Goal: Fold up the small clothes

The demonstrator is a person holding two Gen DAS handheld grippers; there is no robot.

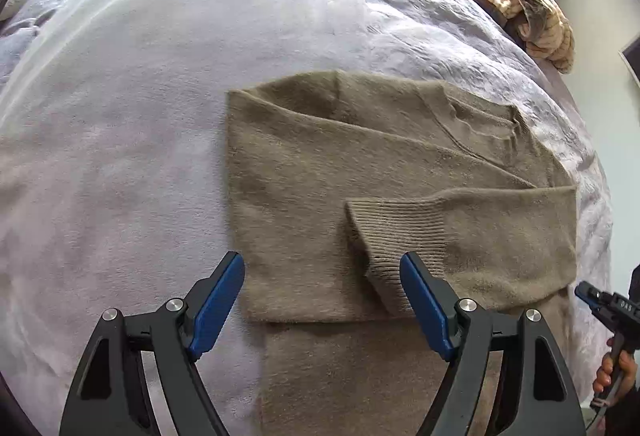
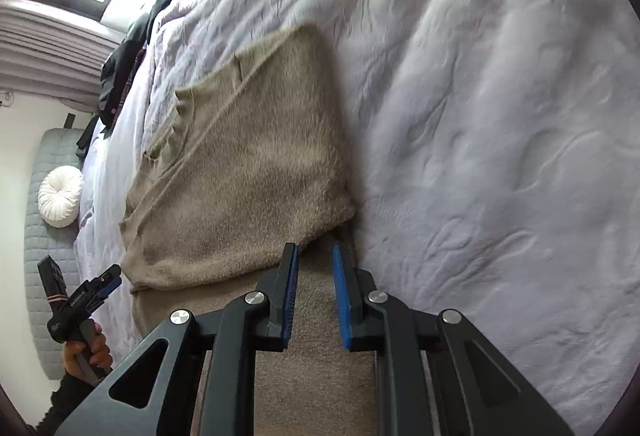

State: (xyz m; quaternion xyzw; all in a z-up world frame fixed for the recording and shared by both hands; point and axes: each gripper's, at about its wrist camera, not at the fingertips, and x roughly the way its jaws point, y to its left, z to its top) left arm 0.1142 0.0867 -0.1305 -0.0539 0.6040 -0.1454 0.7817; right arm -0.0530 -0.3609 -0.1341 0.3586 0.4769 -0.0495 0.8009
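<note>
The tan sweater (image 1: 360,195) lies flat near the right side of the bed's lilac blanket (image 1: 120,155), its upper half already doubled over and a ribbed sleeve cuff (image 1: 384,236) laid across, so the bundle stays compact. The left gripper (image 1: 322,300) hangs above the near edge, fingers spread wide and empty. The right gripper (image 2: 316,292), narrowly parted, hovers over the unfolded lower part, gripping nothing, probably lined up for the next fold.
</note>
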